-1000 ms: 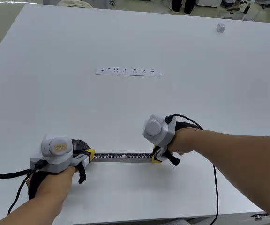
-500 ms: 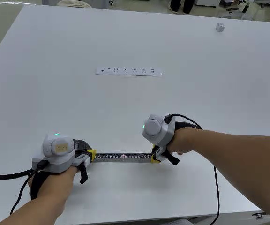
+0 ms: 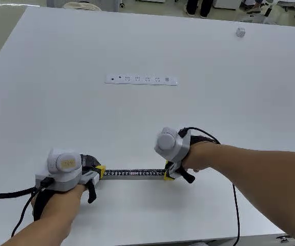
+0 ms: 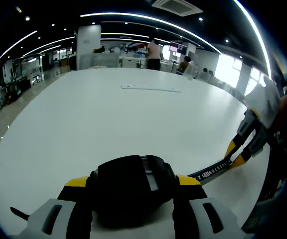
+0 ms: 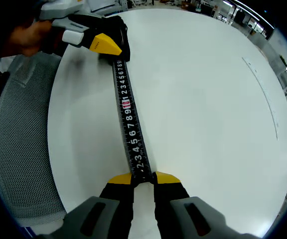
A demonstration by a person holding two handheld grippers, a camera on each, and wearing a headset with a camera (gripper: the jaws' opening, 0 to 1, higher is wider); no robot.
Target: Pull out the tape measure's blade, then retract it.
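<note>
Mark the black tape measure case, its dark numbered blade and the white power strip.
Black tape measure case (image 4: 131,186), left gripper view, top of body.
Dark numbered blade (image 5: 130,129), right gripper view, mid-length.
White power strip (image 3: 141,79), head view, centre.

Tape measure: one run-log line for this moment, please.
left gripper: shut on tape measure case | right gripper: shut on blade tip | blade: extended between grippers | retraction: not yet done

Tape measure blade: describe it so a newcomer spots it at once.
On the white workbench, look near the front edge. The blade is the flat strip running from the black case in the left gripper to the right gripper, whose jaws pinch its tip. Unlike the white power strip farther back, it is dark with printed numbers.
</note>
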